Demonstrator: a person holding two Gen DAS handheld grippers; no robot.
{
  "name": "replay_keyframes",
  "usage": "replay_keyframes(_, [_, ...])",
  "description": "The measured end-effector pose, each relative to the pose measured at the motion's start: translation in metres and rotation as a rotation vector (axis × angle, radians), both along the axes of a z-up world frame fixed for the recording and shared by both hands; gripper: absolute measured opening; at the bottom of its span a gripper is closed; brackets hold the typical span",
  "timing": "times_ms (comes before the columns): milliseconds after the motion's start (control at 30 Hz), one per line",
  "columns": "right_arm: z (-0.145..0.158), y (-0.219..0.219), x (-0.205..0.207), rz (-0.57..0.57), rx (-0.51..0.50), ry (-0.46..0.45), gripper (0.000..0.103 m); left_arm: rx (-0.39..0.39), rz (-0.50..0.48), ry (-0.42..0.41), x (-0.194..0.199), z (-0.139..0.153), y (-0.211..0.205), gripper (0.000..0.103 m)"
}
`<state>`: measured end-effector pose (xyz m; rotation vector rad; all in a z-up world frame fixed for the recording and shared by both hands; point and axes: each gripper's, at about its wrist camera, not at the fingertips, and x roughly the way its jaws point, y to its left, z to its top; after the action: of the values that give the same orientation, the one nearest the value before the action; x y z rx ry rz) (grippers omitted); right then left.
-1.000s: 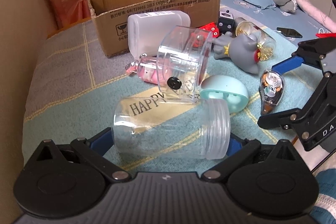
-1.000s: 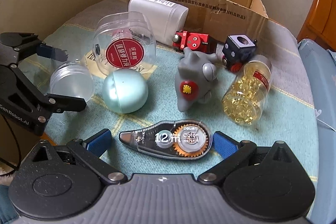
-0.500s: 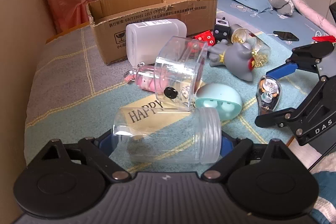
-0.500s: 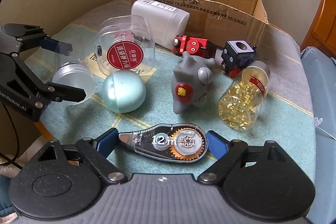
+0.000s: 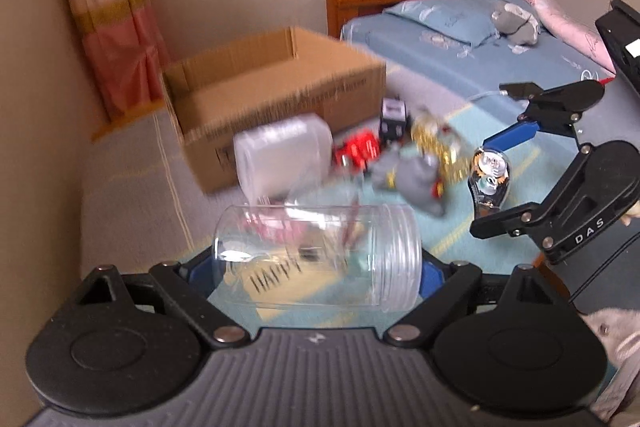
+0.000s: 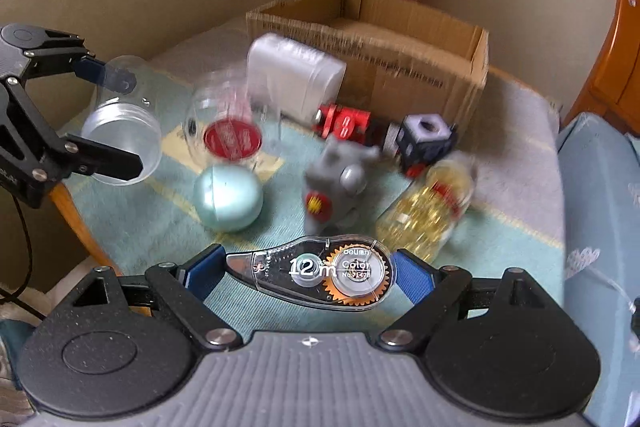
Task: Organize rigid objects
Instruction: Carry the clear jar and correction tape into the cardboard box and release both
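My left gripper [image 5: 316,269] is shut on a clear empty plastic jar [image 5: 320,255], held sideways above the table; the jar also shows in the right wrist view [image 6: 122,143]. My right gripper [image 6: 308,273] is shut on a clear correction tape dispenser [image 6: 320,275] marked 12 m, lifted off the cloth; it also shows in the left wrist view [image 5: 490,175]. An open cardboard box [image 5: 276,91] stands at the back of the table, also in the right wrist view [image 6: 384,43].
On the cloth lie a white plastic container [image 6: 294,77], a clear tub with a red label [image 6: 232,131], a teal egg-shaped case [image 6: 228,197], a grey toy figure [image 6: 340,187], a red toy [image 6: 344,121], a dark cube [image 6: 426,135] and a jar of yellow capsules [image 6: 428,211]. A bed [image 5: 500,47] lies beyond.
Both grippers closed on their objects and rose: the left lifted the clear jar, the right lifted the correction tape. Both views now look down from higher up.
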<state>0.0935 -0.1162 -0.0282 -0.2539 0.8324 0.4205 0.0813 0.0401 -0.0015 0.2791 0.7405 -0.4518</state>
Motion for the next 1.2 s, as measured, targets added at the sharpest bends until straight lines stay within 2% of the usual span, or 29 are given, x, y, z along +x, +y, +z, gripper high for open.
replay_keyframes(233, [0.043,-0.01,0.027,0.024,0.017,-0.093,0.093,0.036,0.002,-0.043,0.053,0.034,-0.013,0.092])
replay_keyframes(533, [0.081,-0.014,0.093,0.01,0.016,-0.171,0.093,0.033,0.066,-0.034,0.156,0.057,-0.016,0.092])
replay_keyframes(900, [0.091,-0.018,0.161,-0.011,0.006,-0.162,0.093,0.076,0.112,0.009,0.249,0.041,-0.028,0.092])
replay_keyframes(1200, [0.081,-0.02,0.193,-0.021,-0.013,-0.133,0.093,0.079,0.183,0.033,0.292,0.015,-0.029,0.094])
